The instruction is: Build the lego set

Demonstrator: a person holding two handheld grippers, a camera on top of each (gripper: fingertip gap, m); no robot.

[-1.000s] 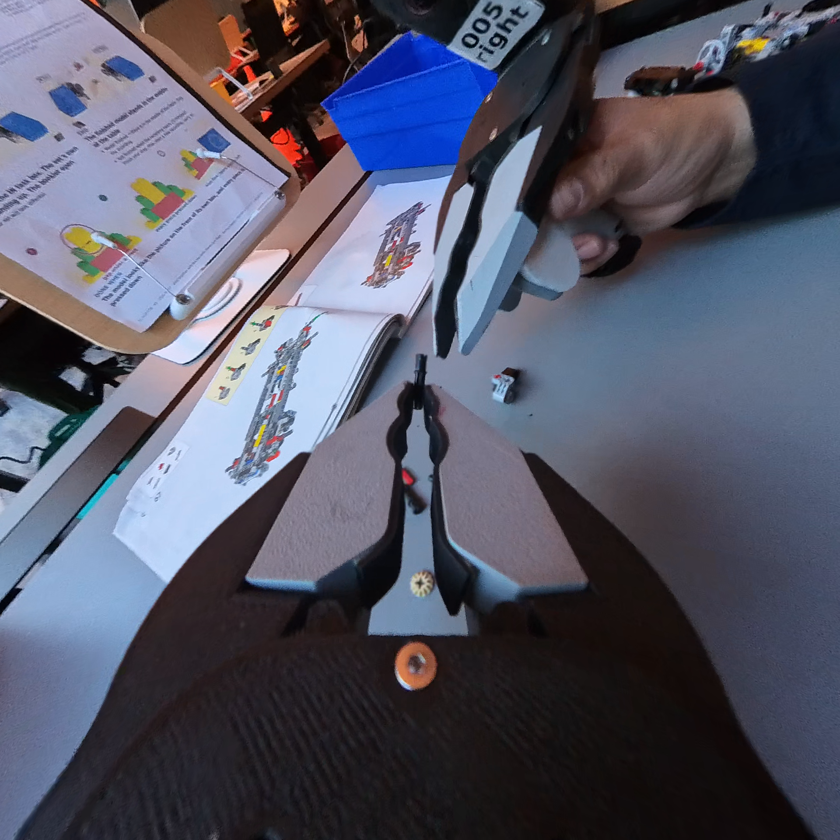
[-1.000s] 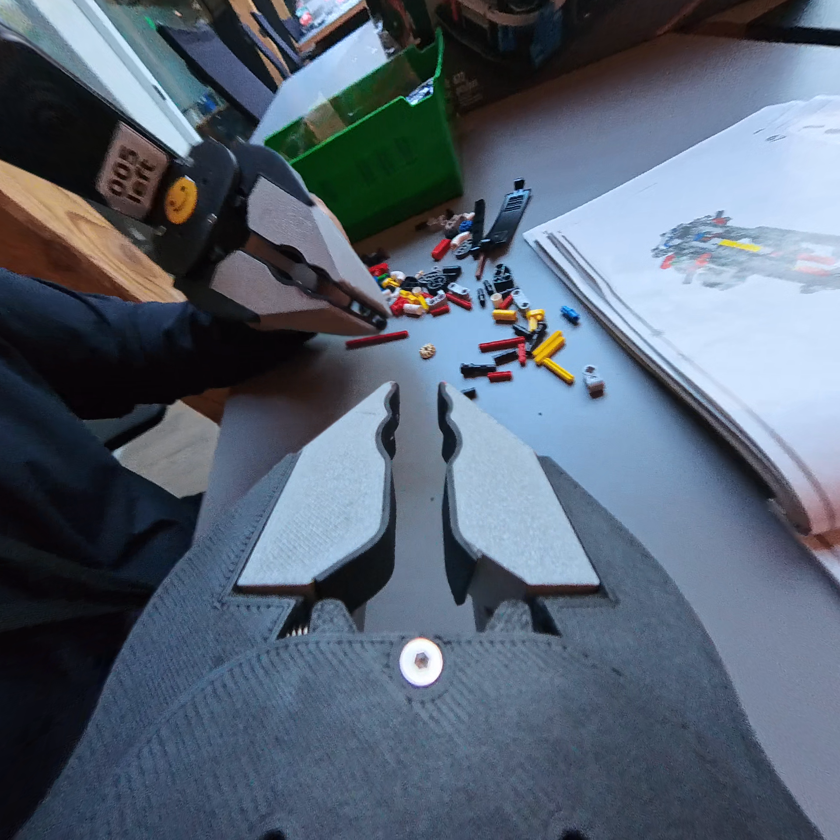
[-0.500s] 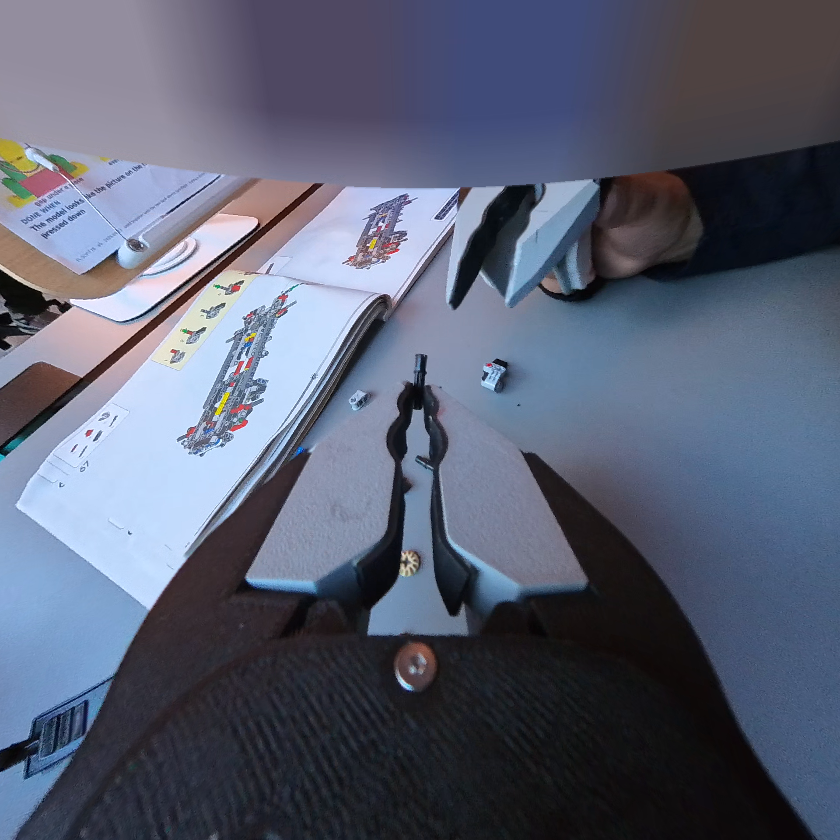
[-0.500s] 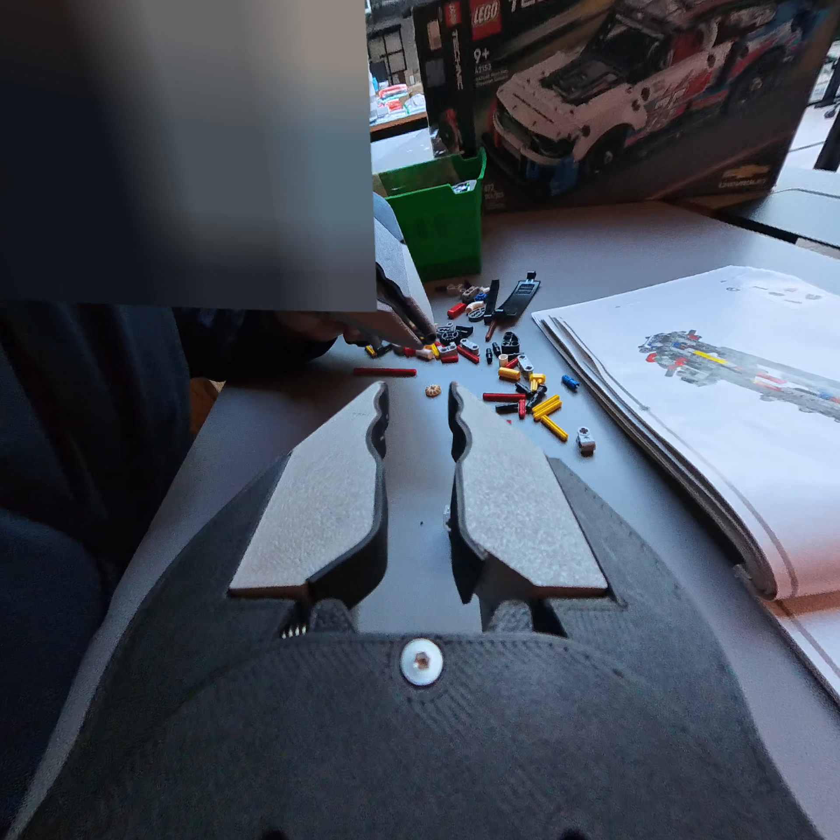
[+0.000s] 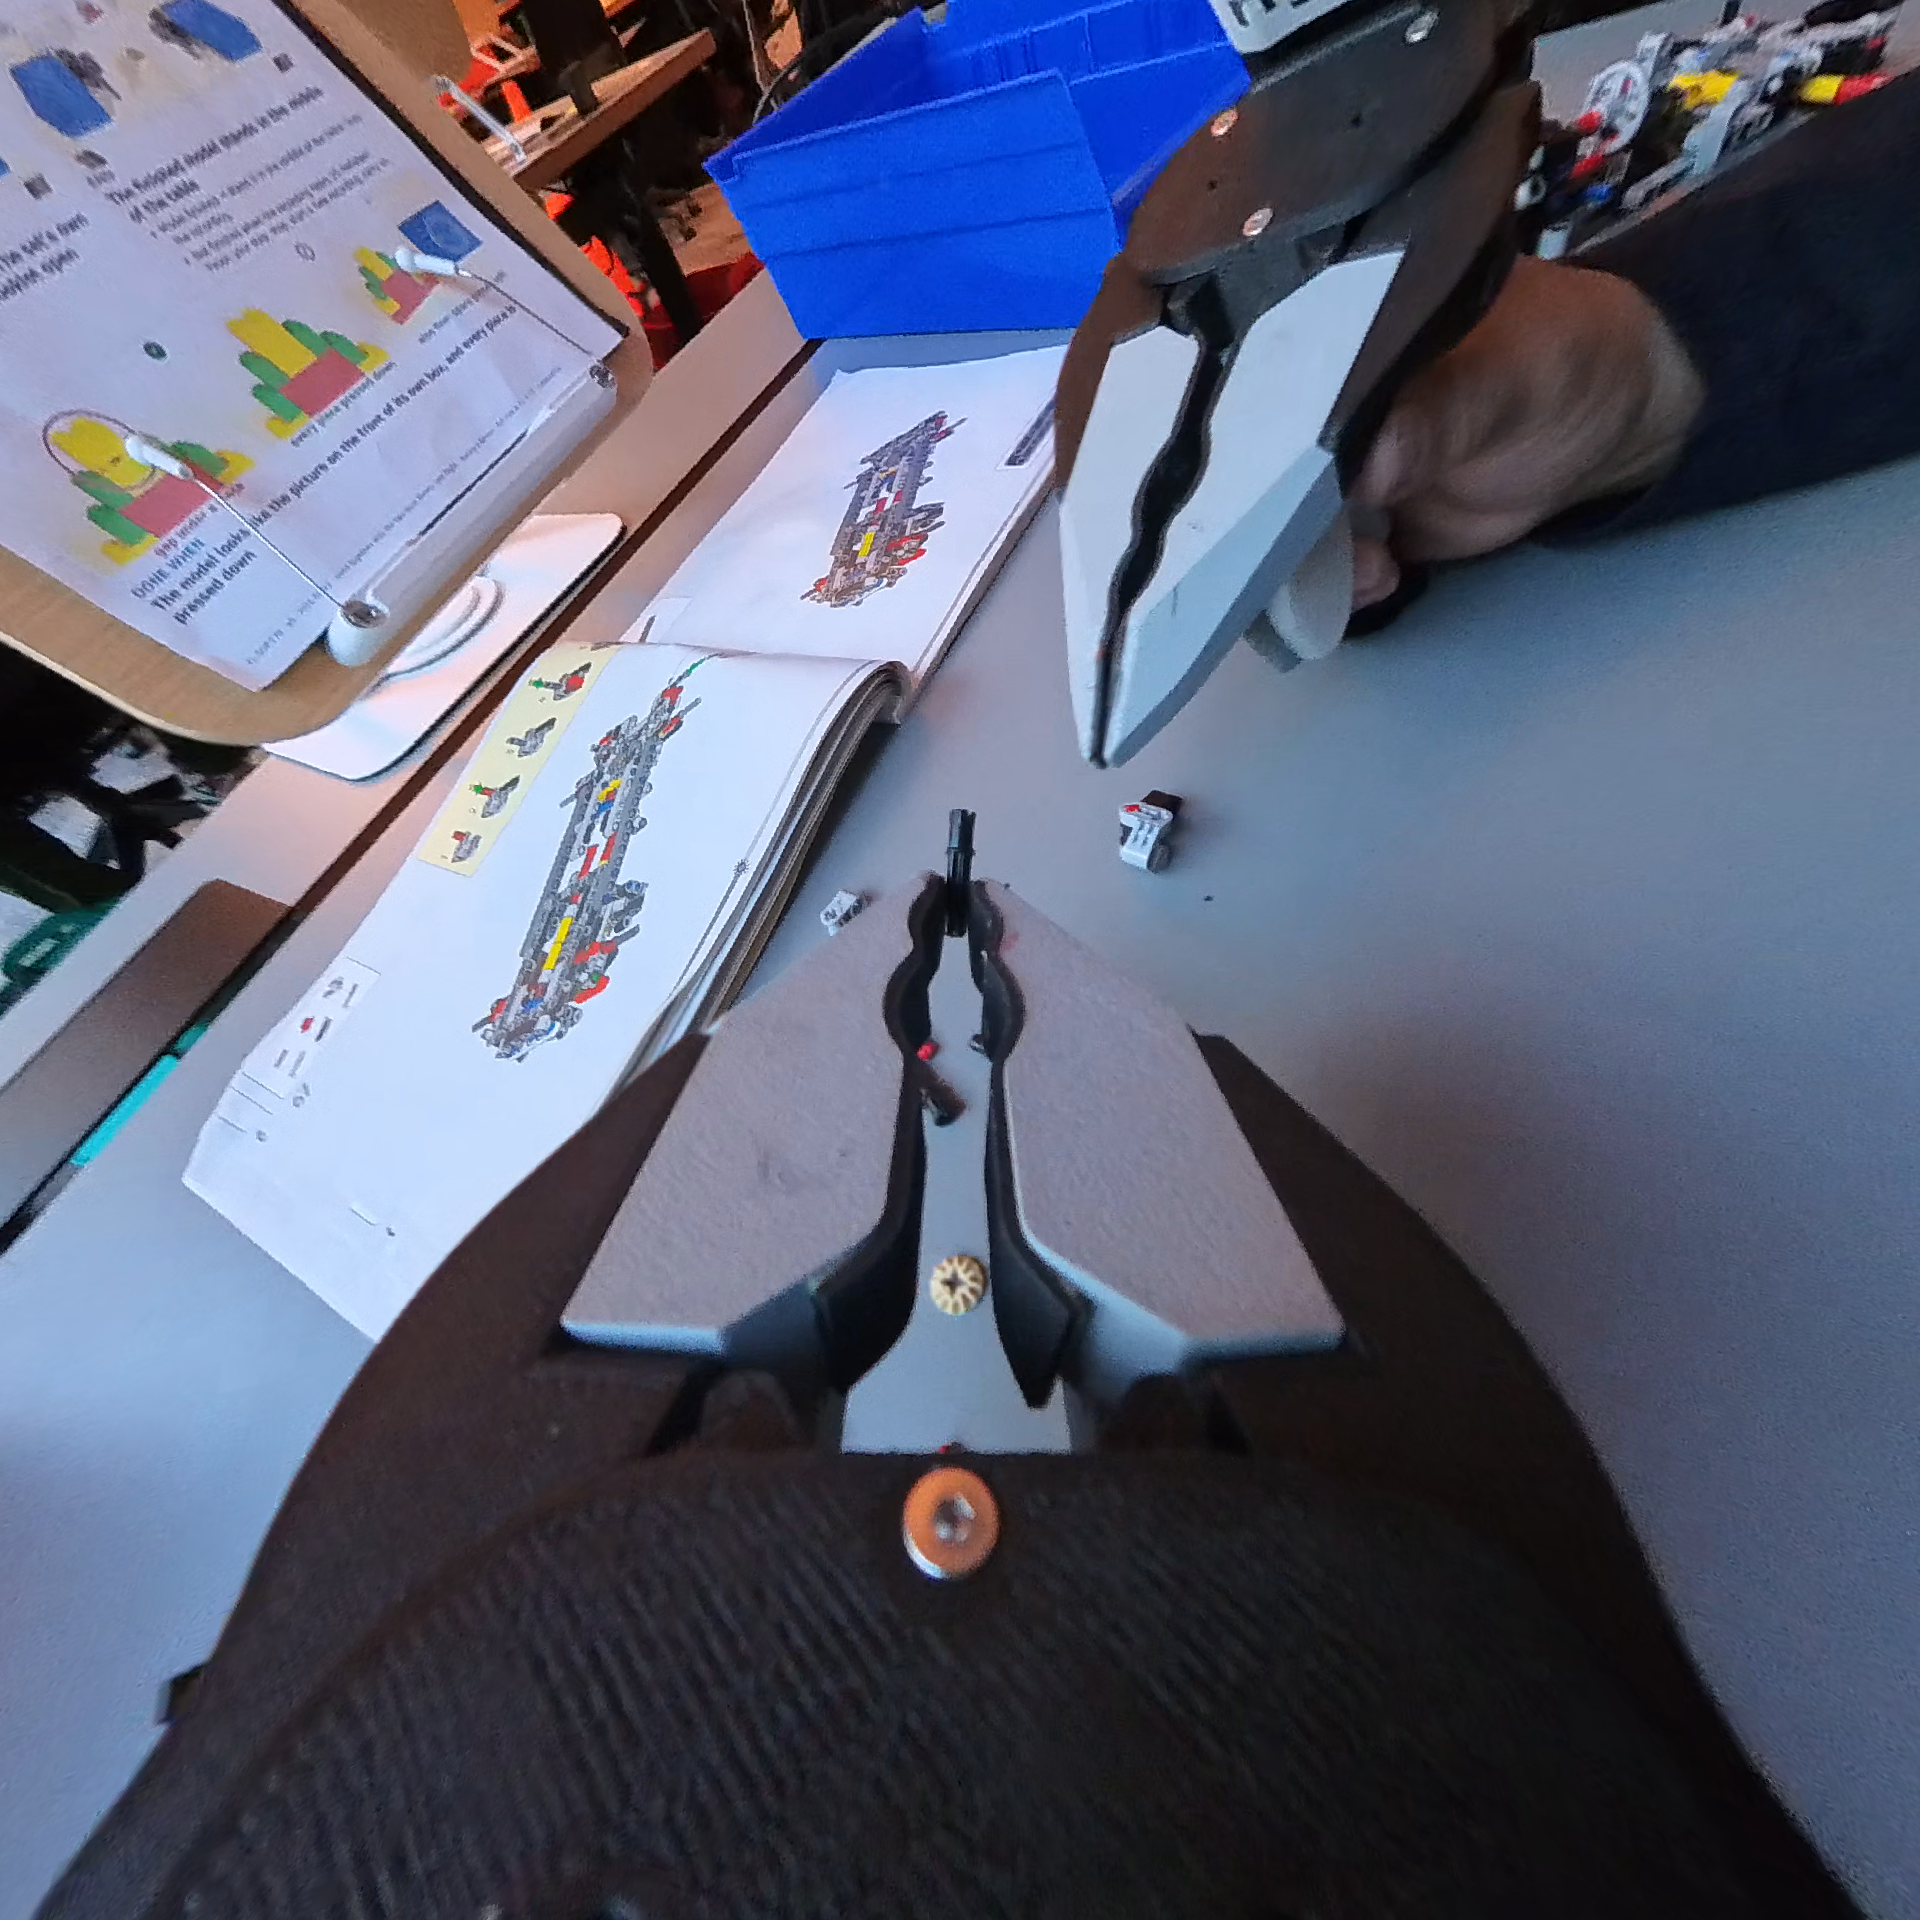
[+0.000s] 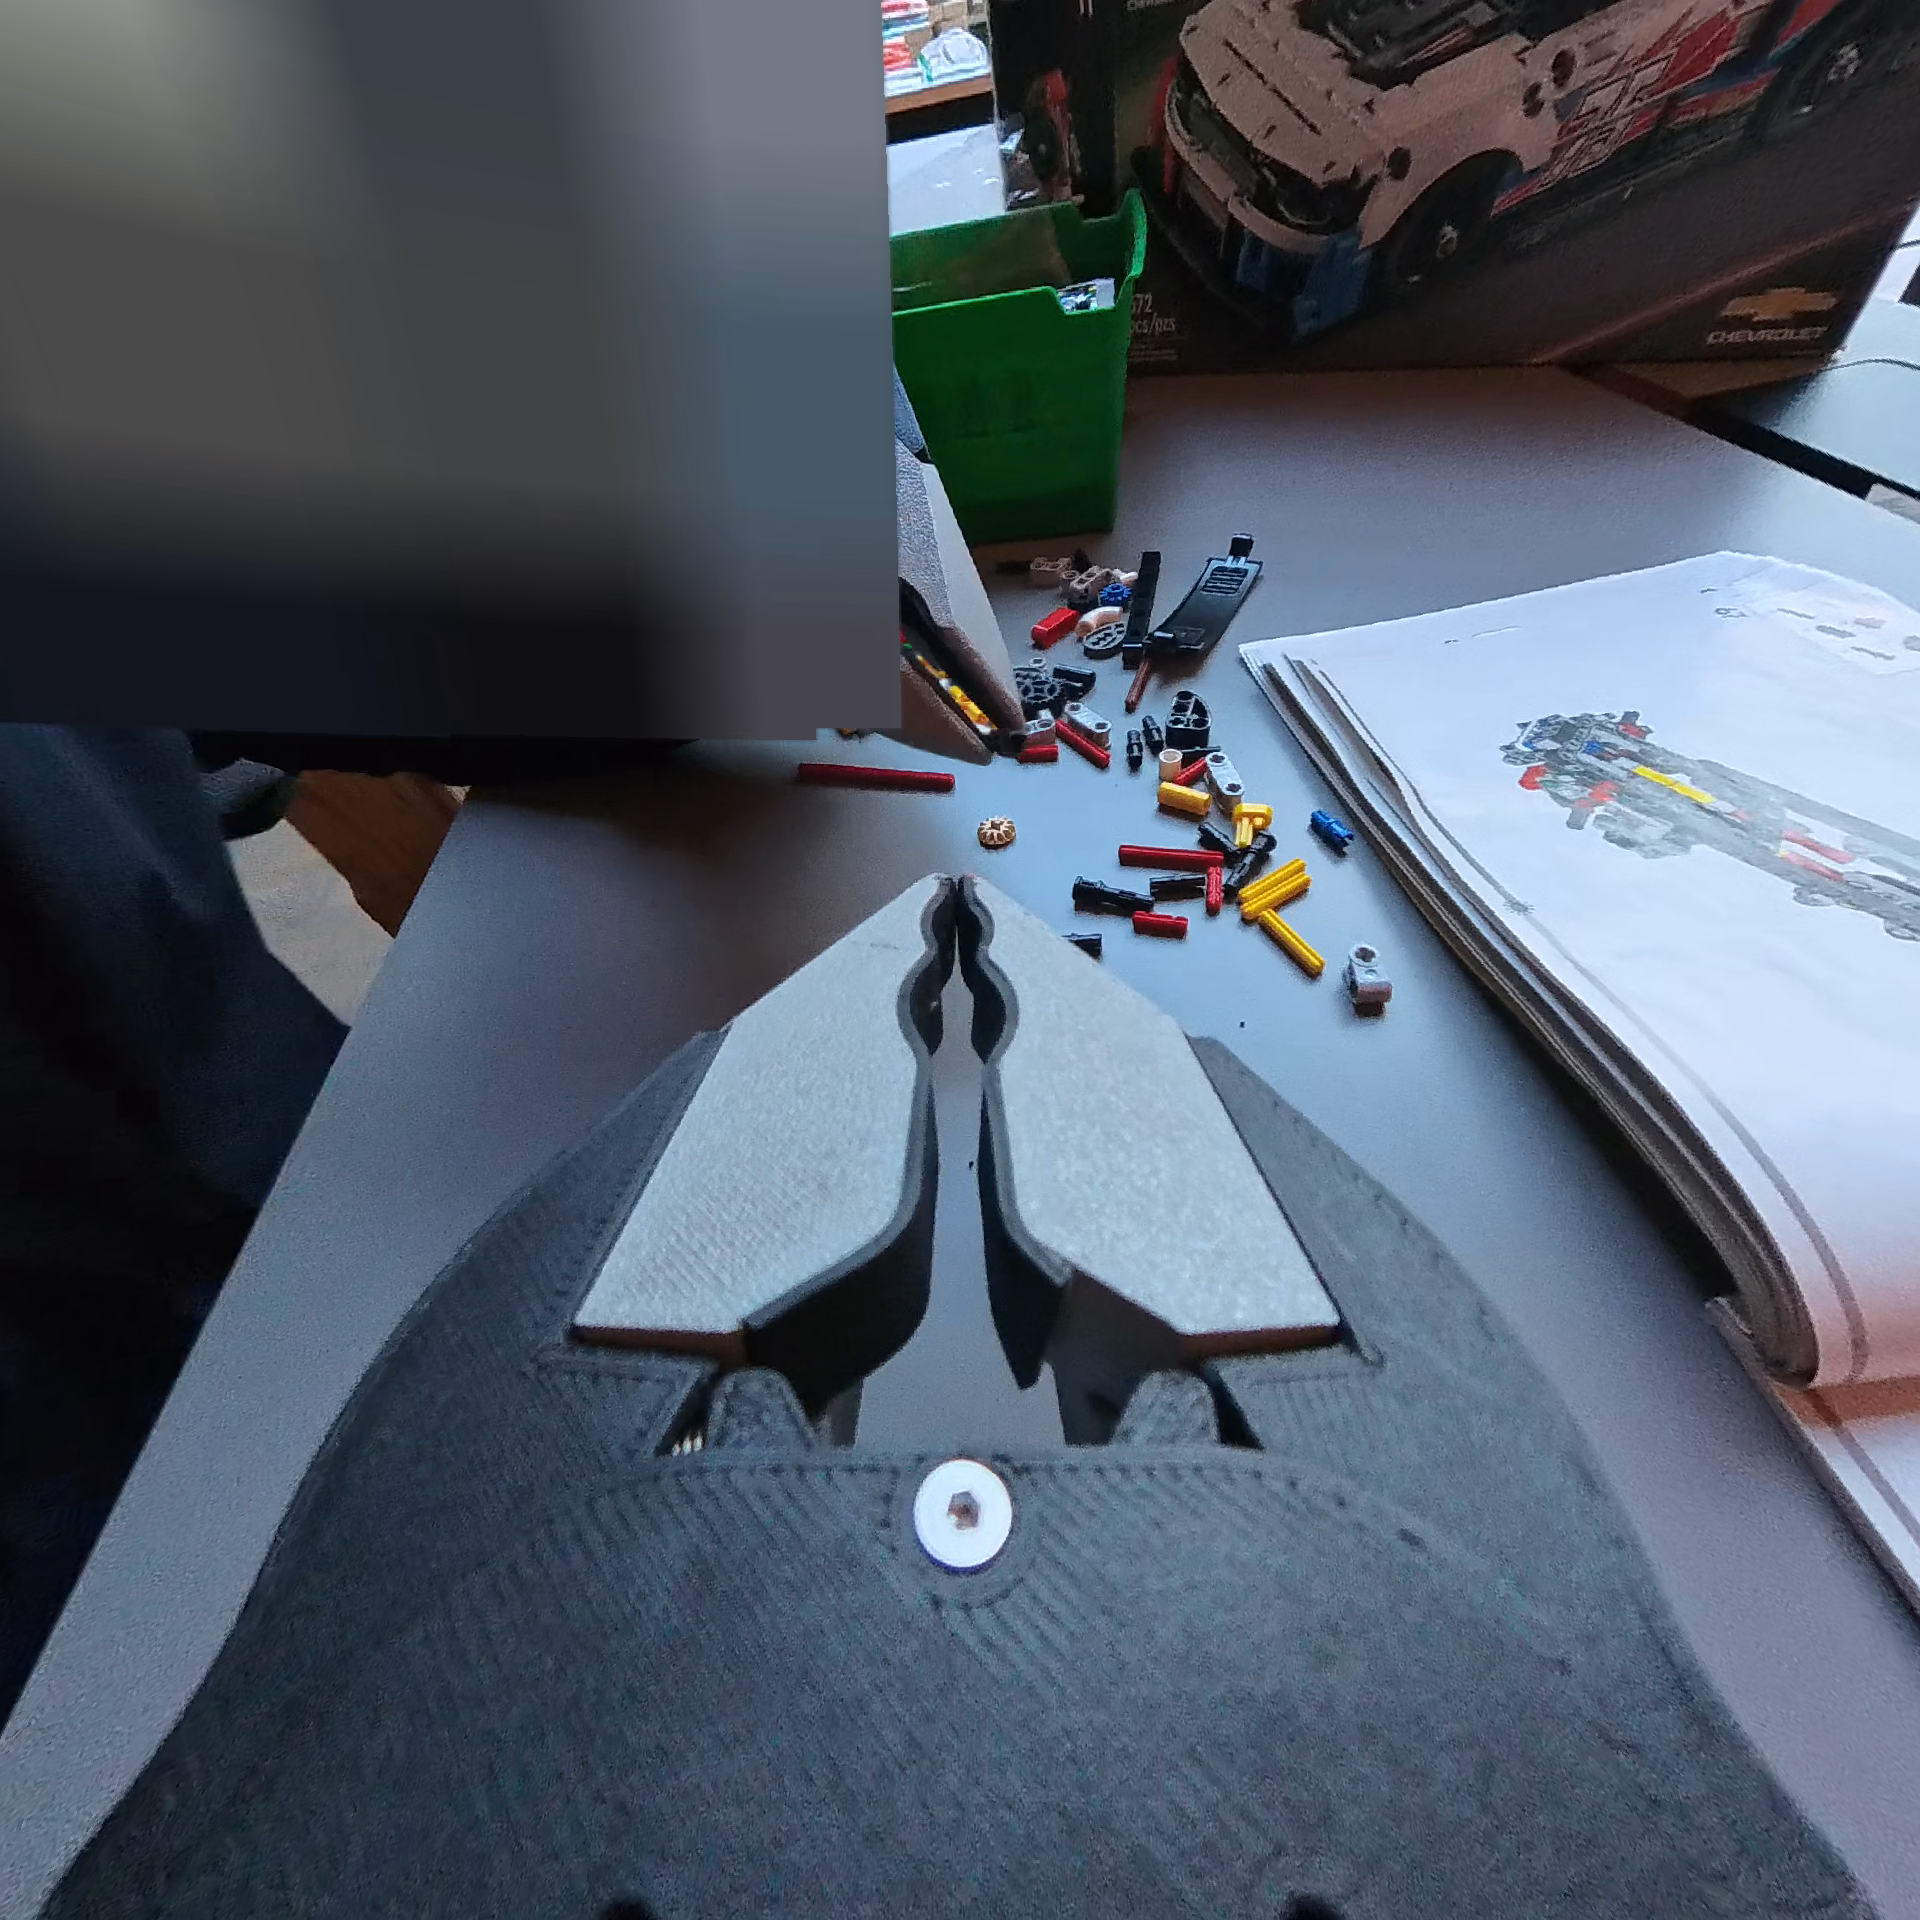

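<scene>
Left tongs clamped on black pin; right tongs closed, bare.

A building-toy workbench in a workshop or lab room

A grey table carries loose toy parts, an open manual, a green bin, a blue bin and the car kit's box. An instruction sheet is clipped to a wooden stand; more cluttered benches fill the background.
</scene>
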